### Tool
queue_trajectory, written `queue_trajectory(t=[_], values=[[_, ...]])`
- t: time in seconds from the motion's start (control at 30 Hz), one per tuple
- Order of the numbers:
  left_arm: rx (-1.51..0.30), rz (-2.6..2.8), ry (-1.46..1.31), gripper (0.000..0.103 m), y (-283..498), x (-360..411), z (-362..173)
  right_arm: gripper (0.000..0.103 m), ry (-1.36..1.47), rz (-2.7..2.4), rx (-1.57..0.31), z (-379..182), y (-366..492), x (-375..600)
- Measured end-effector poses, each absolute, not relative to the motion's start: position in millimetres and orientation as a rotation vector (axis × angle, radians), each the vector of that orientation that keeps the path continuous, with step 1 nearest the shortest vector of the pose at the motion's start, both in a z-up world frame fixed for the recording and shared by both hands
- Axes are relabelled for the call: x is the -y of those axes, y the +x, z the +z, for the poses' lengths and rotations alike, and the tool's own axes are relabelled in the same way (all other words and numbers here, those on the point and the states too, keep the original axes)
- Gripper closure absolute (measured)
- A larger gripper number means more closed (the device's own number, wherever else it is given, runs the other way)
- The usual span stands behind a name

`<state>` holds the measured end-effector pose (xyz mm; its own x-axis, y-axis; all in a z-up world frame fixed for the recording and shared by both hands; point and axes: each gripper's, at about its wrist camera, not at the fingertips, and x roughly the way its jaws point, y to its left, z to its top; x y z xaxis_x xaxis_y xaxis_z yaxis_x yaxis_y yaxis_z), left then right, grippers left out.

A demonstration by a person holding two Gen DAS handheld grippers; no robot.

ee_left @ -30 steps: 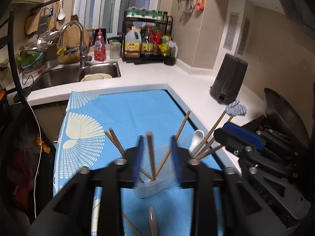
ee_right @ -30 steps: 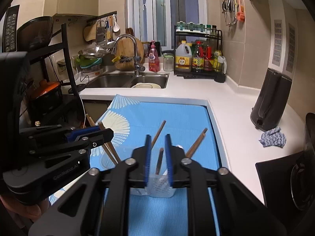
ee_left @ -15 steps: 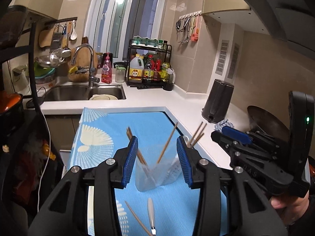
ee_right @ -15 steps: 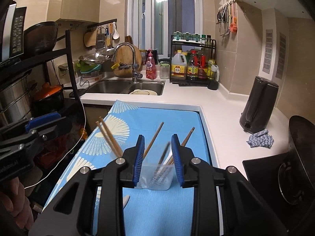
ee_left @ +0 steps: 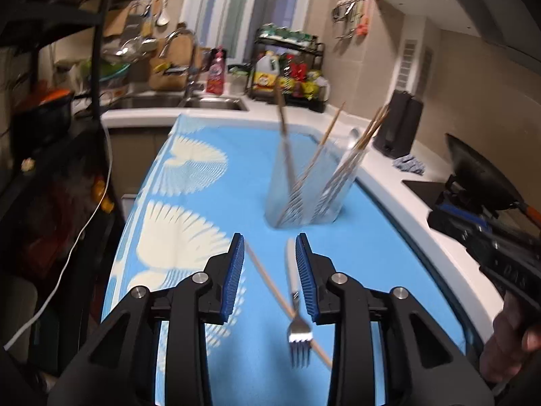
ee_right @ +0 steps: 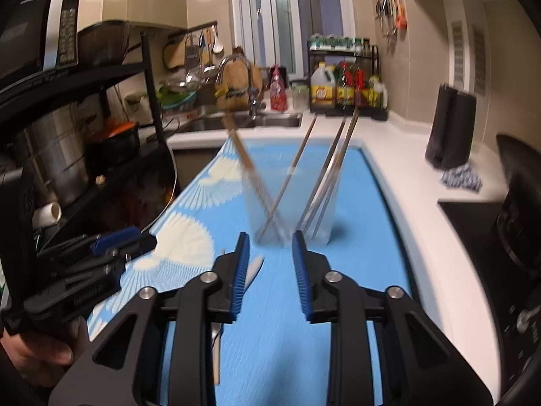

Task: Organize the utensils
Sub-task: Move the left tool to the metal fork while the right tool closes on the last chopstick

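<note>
My left gripper [ee_left: 269, 275] hangs over the blue mat [ee_left: 209, 155] with its jaws wide apart and nothing between the pads. Under it on the mat lies a fork [ee_left: 297, 324], tines toward me, handle pointing away toward the holder [ee_left: 306, 186]. A single chopstick [ee_left: 280, 299] lies slantwise across the mat and crosses the fork near its neck; I cannot tell which of the two is on top. Both lie loose, just short of the holder.

The holder is a clear container standing upright on the mat, ahead of both grippers and apart from them. Several chopsticks [ee_left: 285, 149] lean out of it at different angles, and something pale and spoon-like shows at its far rim, too blurred to name.

My right gripper [ee_right: 270, 270] is just as wide open and holds nothing. In its view the holder [ee_right: 297, 199] stands just beyond the fingertips. Low between its left finger and the mat I see the fork handle [ee_right: 252, 270] and a stretch of the loose chopstick [ee_right: 215, 355]. The left gripper [ee_right: 101, 257] shows at the left edge of that view, and my hand [ee_right: 44, 348] under it.

A sink [ee_left: 189, 103], a bottle rack [ee_left: 287, 67] and a dark kettle [ee_left: 400, 128] stand on the counter beyond the mat.
</note>
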<state>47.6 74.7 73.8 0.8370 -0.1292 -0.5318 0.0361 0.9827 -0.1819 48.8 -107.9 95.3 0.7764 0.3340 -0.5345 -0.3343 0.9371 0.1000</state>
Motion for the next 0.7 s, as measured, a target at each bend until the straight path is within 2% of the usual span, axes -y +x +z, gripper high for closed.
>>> queue_trajectory(t=[0.03,0.2,0.47,0.57,0.63,0.7], values=[[-0.595,-0.077,-0.173,0.077,46,-78,65,0.094,0.013,0.368,-0.604,82,46,107],[-0.641,-0.039,-0.199,0.078,32,-85,38,0.094,0.030,0.416,-0.694,17,26,89],[-0.718,-0.151,-0.219,0.078,32,-70,6,0.085,-0.043,0.472,-0.761,-25,18,59],[-0.761,-0.225,-0.247,0.074,38,-61,-2,0.084,-0.064,0.476,-0.786,-35,19,57],[-0.779,-0.236,-0.247,0.066,40,-56,-8,0.084,-0.067,0.481,-0.785,-37,17,58],[-0.820,-0.276,-0.288,0.064,47,-54,-16,0.084,-0.069,0.485,-0.783,-37,17,59]])
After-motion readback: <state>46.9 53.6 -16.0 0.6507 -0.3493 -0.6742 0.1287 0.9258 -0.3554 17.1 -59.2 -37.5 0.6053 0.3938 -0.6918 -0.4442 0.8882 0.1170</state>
